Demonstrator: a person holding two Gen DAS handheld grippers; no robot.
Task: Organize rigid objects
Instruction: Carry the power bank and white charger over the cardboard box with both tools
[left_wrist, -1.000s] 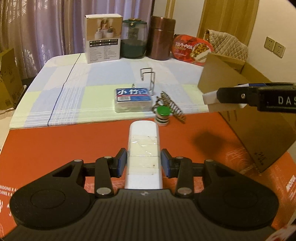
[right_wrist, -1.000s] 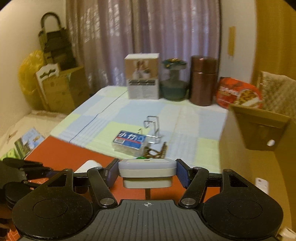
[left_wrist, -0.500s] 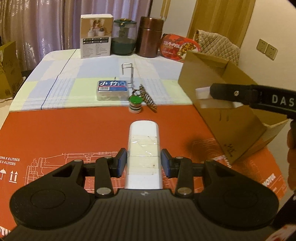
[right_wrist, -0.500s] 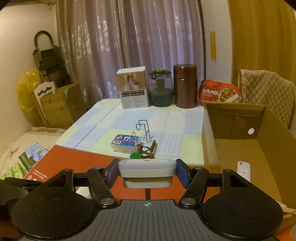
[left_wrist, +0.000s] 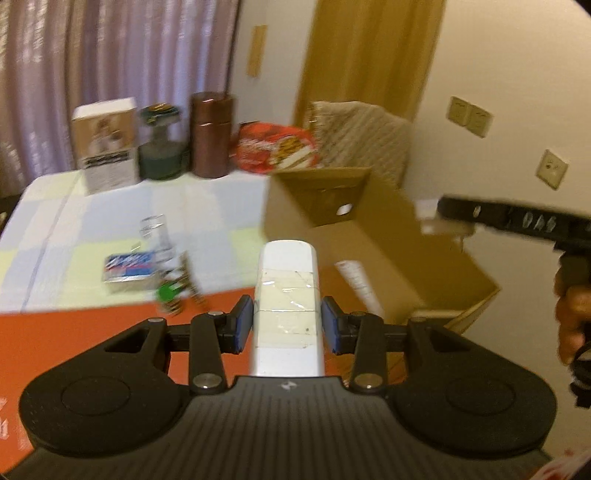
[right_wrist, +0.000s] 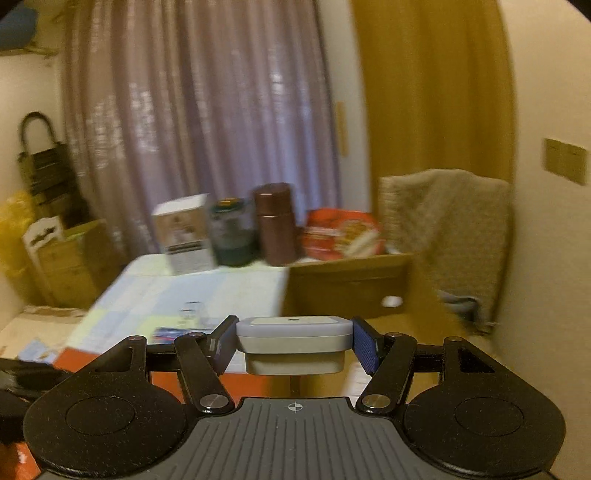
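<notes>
Since the earlier frame both my hands rise toward the cardboard box (left_wrist: 369, 236) at one o'clock. Left view: my left gripper (left_wrist: 287, 325) clamps the white remote (left_wrist: 287, 280); swinging fast, it may hit the box wall. Right view: my right gripper (right_wrist: 293, 347) squeezes the grey case (right_wrist: 293, 343); the shallow grip may slip.

The surface (left_wrist: 55, 206) is covered by a pale checked cloth, with an orange mat (left_wrist: 74, 328) laid over its near part. Along the far edge a white box (left_wrist: 105, 144), a dark green jar (left_wrist: 160, 147), a brown canister (left_wrist: 211, 134) and a red food bowl (left_wrist: 277, 149) are lined up. Mid-cloth, a blue-labelled packet (left_wrist: 129, 269), a wire stand (left_wrist: 155, 229) and a green-capped item (left_wrist: 166, 293) are seen. An open cardboard box (left_wrist: 373, 236) is set at the right.
</notes>
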